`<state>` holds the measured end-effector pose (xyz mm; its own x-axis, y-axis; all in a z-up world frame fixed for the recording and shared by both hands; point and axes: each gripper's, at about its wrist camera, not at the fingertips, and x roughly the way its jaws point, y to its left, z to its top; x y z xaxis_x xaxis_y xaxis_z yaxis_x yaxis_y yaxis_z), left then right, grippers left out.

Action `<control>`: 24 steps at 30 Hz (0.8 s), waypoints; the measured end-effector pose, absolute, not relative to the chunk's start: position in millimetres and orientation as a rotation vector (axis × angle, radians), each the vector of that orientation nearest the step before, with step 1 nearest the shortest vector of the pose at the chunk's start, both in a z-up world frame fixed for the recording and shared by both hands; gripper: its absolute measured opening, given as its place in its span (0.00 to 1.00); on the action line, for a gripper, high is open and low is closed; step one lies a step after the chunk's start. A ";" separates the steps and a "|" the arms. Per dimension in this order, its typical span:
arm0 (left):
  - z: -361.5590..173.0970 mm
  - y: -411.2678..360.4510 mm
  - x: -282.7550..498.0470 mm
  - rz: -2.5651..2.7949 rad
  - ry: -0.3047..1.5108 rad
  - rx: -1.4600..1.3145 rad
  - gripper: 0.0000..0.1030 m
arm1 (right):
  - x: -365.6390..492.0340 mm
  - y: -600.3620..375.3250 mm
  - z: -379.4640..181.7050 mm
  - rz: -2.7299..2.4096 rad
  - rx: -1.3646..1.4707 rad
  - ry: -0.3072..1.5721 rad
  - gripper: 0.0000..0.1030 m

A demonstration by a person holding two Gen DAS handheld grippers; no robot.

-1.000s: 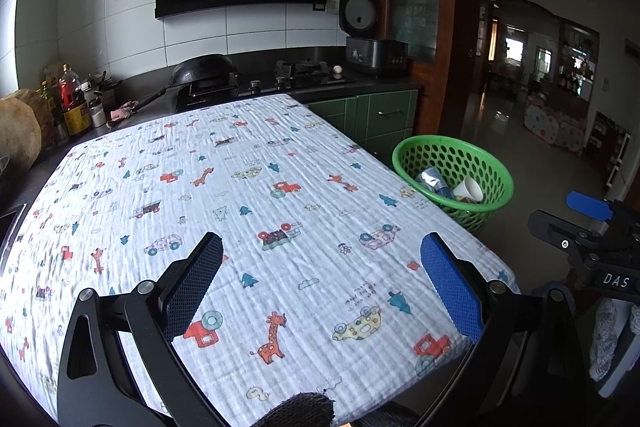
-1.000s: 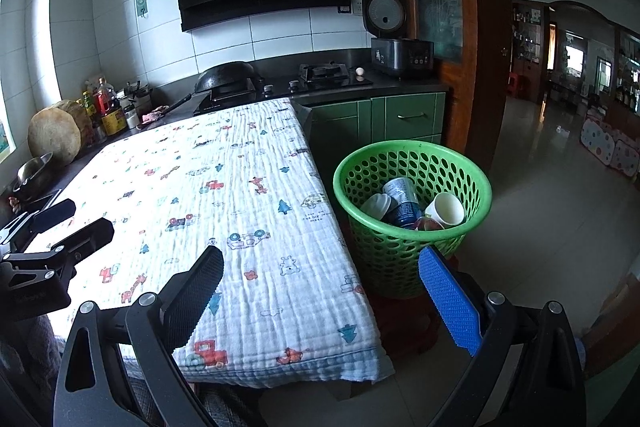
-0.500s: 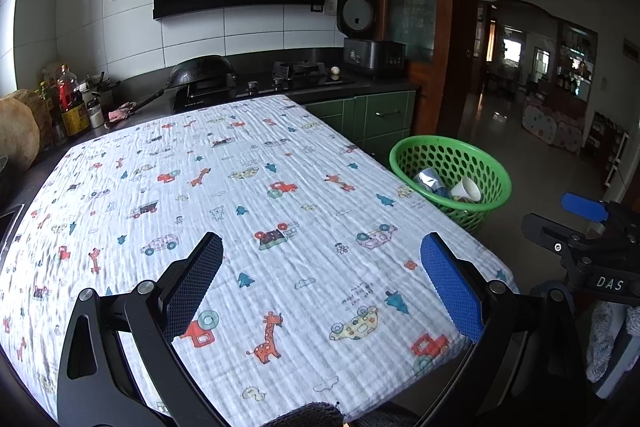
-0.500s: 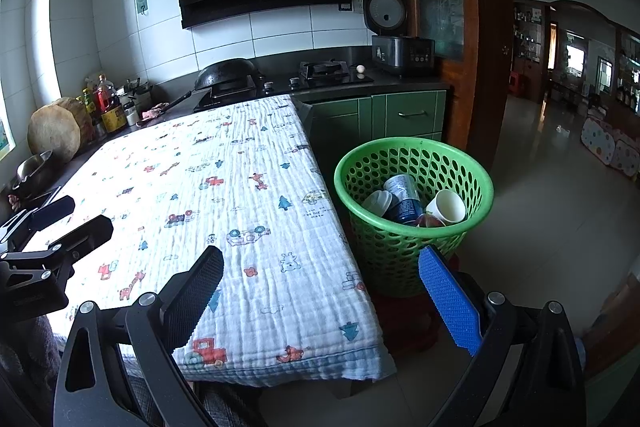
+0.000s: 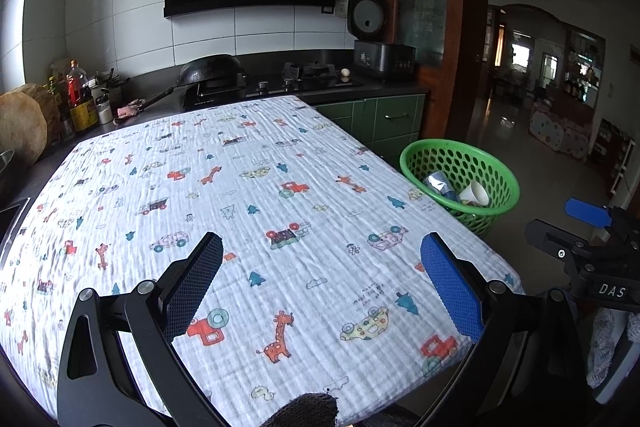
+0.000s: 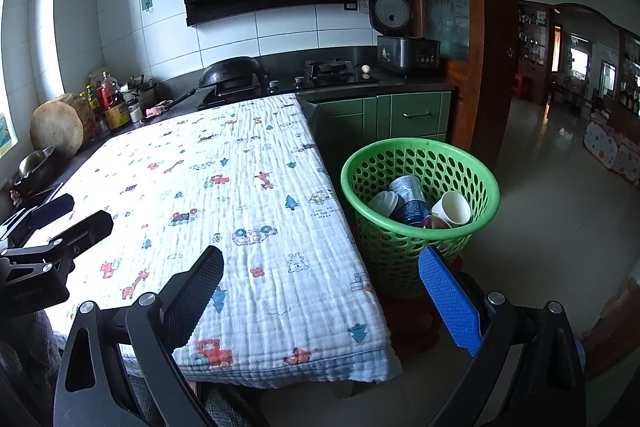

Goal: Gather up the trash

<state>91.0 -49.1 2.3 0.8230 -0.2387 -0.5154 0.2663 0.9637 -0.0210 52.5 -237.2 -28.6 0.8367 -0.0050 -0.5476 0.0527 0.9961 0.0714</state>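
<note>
Although both tools sit nearest the lenses, neither has anything in it: the left hand-held gripper [image 5: 320,279] has its jaws spread wide above the near edge of the worktop [image 5: 280,211], and the right hand-held gripper [image 6: 320,291] is just as released, empty, hanging over the worktop's near right corner with the floor beyond.

Under them the worktop is covered by a soft, crinkled cloth [image 6: 248,195] printed with cars, giraffes and trees; I see no litter left on it in either view. A pinch made low here would likely drag up the fabric, since it is loose and wrinkled.

Just beside the worktop's right edge stands the green basket [image 6: 420,163], and the trash is inside it: a white paper cup [image 6: 454,207] lying on its side, a crumpled blue-and-white container [image 6: 408,193] and another pale cup [image 6: 384,203]. All of it looks light, thin-walled and easily crushed, so a gentle grip across a rim or the mid-body would suit best; the printed container may be slick. By my judgement the collecting is close to finished.

Farther back runs a dark kitchen counter with a wok [image 5: 212,71], a gas hob, bottles at the left and a rice cooker [image 6: 404,47], below white tiles and a black hood. A doorway on the right opens to another room.
</note>
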 end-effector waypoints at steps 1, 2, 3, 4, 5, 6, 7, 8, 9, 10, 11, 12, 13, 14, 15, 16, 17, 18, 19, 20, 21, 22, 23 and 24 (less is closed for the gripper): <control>2.4 -49.0 90.9 -0.268 0.542 0.053 0.95 | 52.5 -237.1 -28.2 -0.032 0.084 0.578 0.92; 2.1 -48.7 90.8 -0.270 0.543 0.053 0.95 | 52.6 -237.1 -28.3 -0.031 0.084 0.576 0.92; 2.2 -48.3 90.3 -0.269 0.544 0.054 0.95 | 53.0 -237.1 -27.9 -0.028 0.085 0.577 0.92; 2.2 -48.1 90.6 -0.267 0.545 0.054 0.95 | 53.4 -236.8 -28.1 -0.028 0.083 0.577 0.92; 2.1 -47.5 90.8 -0.265 0.546 0.053 0.95 | 53.7 -236.6 -27.7 -0.029 0.081 0.576 0.92; 2.0 -47.1 91.0 -0.264 0.546 0.052 0.95 | 54.3 -236.4 -27.5 -0.027 0.079 0.576 0.92; 2.1 -46.7 91.2 -0.263 0.546 0.052 0.95 | 54.8 -235.9 -27.6 -0.026 0.078 0.576 0.92; 2.3 -46.4 91.3 -0.263 0.545 0.053 0.95 | 55.0 -235.3 -27.4 -0.027 0.075 0.575 0.92; 2.4 -45.9 91.1 -0.263 0.544 0.054 0.95 | 55.5 -234.8 -27.5 -0.025 0.073 0.575 0.92; 2.7 -45.9 90.8 -0.263 0.543 0.055 0.95 | 56.3 -234.3 -27.3 -0.023 0.072 0.575 0.92; 2.6 -45.6 91.1 -0.261 0.544 0.056 0.95 | 56.9 -233.7 -27.2 -0.022 0.071 0.575 0.92; 2.7 -45.1 91.7 -0.260 0.545 0.056 0.95 | 57.6 -233.2 -27.2 -0.020 0.071 0.575 0.92; 2.6 -44.5 92.3 -0.258 0.545 0.055 0.95 | 58.4 -232.5 -27.3 -0.017 0.070 0.575 0.92; 2.6 -44.0 93.1 -0.257 0.546 0.054 0.95 | 58.4 -231.4 -26.9 -0.016 0.068 0.575 0.92; 2.5 -43.1 93.5 -0.254 0.547 0.053 0.95 | 58.9 -230.7 -26.7 -0.015 0.066 0.574 0.92; 2.4 -42.2 93.8 -0.252 0.547 0.052 0.95 | 59.5 -230.2 -26.6 -0.013 0.066 0.574 0.92; 2.1 -41.4 94.2 -0.250 0.548 0.050 0.95 | 60.1 -229.5 -26.5 -0.011 0.066 0.573 0.92; 1.8 -40.6 94.9 -0.247 0.549 0.049 0.95 | 60.9 -228.9 -26.6 -0.011 0.065 0.574 0.92; 1.5 -39.8 95.2 -0.244 0.550 0.049 0.95 | 61.7 -228.3 -26.8 -0.009 0.063 0.575 0.92; 1.4 -38.8 95.6 -0.241 0.550 0.047 0.95 | 62.7 -227.5 -27.0 -0.009 0.061 0.575 0.92; 1.3 -37.7 96.0 -0.238 0.550 0.044 0.95 | 63.8 -227.3 -27.2 -0.008 0.060 0.576 0.92; 1.4 -37.0 96.6 -0.235 0.550 0.045 0.95 | 64.8 -226.9 -27.3 -0.006 0.060 0.577 0.92; 1.3 -36.2 97.1 -0.232 0.550 0.045 0.95 | 65.4 -226.6 -27.5 -0.004 0.059 0.577 0.92; 1.3 -35.2 97.6 -0.229 0.550 0.043 0.95 | 65.7 -226.1 -27.2 -0.003 0.057 0.577 0.92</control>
